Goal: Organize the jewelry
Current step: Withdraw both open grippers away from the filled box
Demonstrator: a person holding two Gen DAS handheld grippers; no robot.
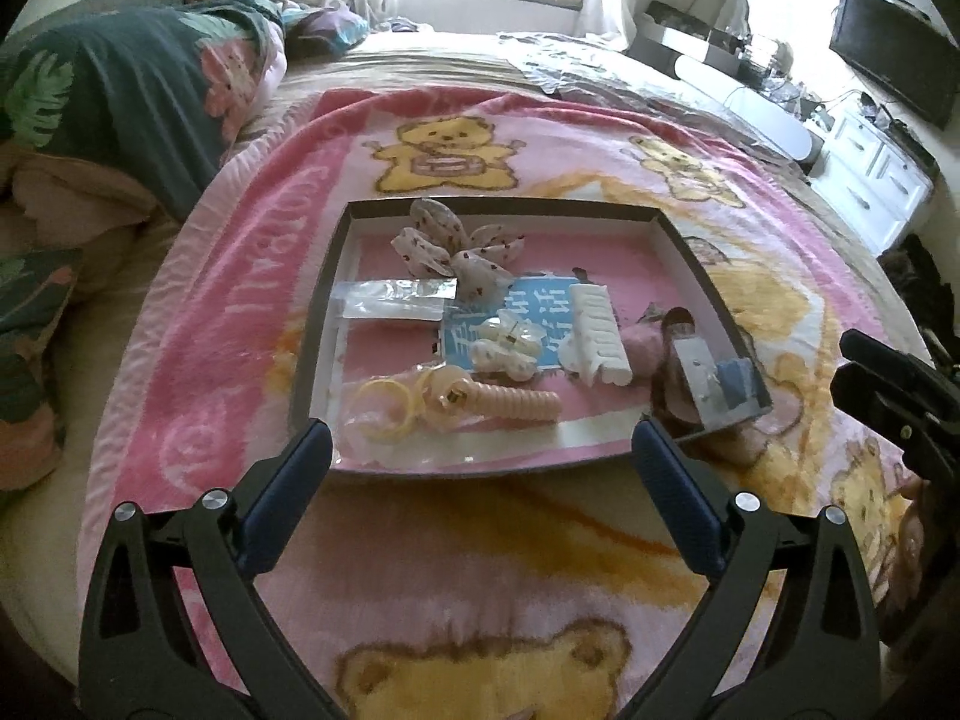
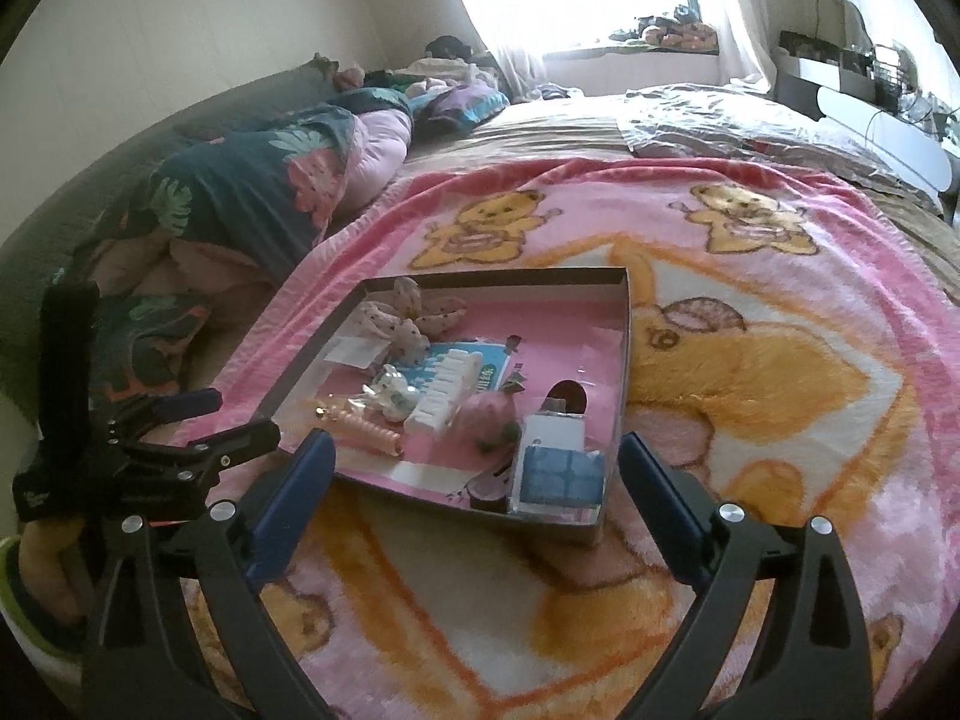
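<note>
Trinkets lie gathered in a shallow cardboard tray (image 1: 336,312) set on a pink bear-print blanket (image 1: 240,324) spread over the bed. Going left to right in the left wrist view: yellow rings (image 1: 384,405) at the near left corner, a clear flat packet (image 1: 396,298) behind them, then a ribbed peach hair coil (image 1: 516,405), a spotted fabric bow (image 1: 456,249) toward the far wall, a small white clip (image 1: 504,348) on a blue card (image 1: 528,312), a white claw clip (image 1: 597,333), a pink soft piece (image 1: 642,348), and a blue-and-white box (image 1: 720,381) in the near right corner.

Left tool (image 1: 480,468) hangs just short of the tray's near wall, jaws spread wide with nothing between them. Right tool (image 2: 474,474) hovers likewise over the near edge, wide apart and empty.

All of it looks light. The rings and coil seem smooth and likely to skid, so pinch across their width. The bow is soft; take its knot. The claw clip is stiff plastic; grip its spine.
</note>
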